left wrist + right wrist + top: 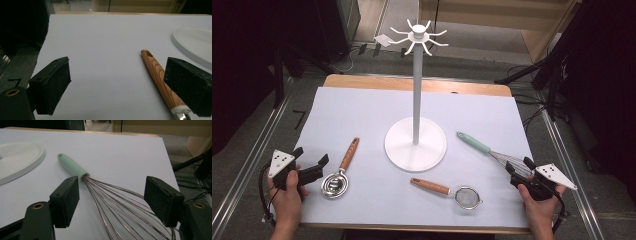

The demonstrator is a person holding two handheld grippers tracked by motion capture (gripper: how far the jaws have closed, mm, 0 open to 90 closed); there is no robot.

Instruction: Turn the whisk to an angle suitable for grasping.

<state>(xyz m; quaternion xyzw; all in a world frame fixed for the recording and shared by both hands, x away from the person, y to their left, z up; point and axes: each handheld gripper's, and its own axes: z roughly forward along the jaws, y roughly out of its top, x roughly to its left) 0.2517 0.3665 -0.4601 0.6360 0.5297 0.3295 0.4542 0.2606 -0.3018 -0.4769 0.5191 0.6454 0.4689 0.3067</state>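
Left gripper [309, 162]: jaws wide apart, holding nothing, beside the wooden-handled egg separator [340, 172]. Right gripper [519, 170]: jaws parted, straddling the whisk [492, 152] wires without gripping.

Quick headcount of what's on the desk [362, 105]: three kitchen utensils total. That's one whisk [492, 151] with a mint-green handle, plus two tools with wooden handles, one being a small mesh strainer [452, 192] and the other a shiny metal egg separator [340, 172]. One white hook stand [416, 135], a single pole on a round base. The hooks fanning out at its top look like roughly eight, but they're too thin to count for sure. One pale sheet covers the desk. Two claws, one per hand: left claw [310, 161], right claw [519, 169].
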